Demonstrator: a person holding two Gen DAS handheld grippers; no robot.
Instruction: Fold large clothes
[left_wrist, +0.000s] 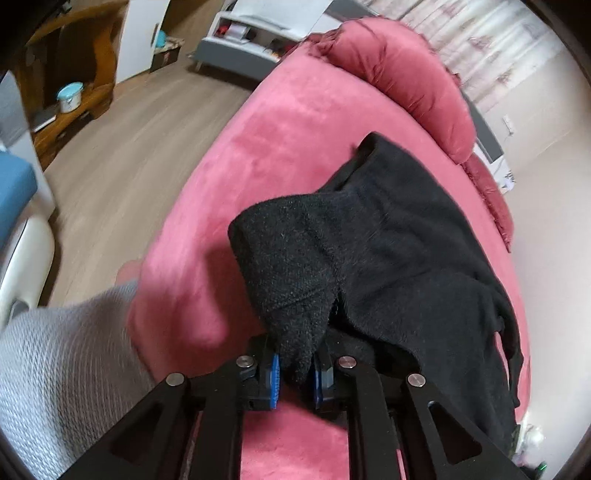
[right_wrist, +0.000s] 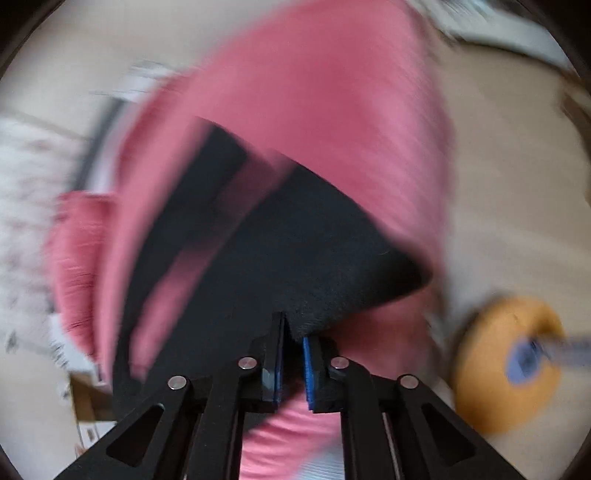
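Note:
A black fleece garment (left_wrist: 388, 243) lies bunched on a round pink velvet bed (left_wrist: 280, 133). My left gripper (left_wrist: 295, 373) is shut on a corner of the garment and holds it up off the bed. In the blurred right wrist view, my right gripper (right_wrist: 293, 354) is shut on another edge of the same black garment (right_wrist: 295, 243), which hangs stretched over the pink bed (right_wrist: 332, 103).
A pink pillow (left_wrist: 402, 77) sits at the bed's far edge. A wooden shelf (left_wrist: 74, 85) and grey bench (left_wrist: 240, 48) stand across the wood floor. A grey-sleeved arm (left_wrist: 59, 369) is at lower left. An orange round object (right_wrist: 506, 365) lies right of the bed.

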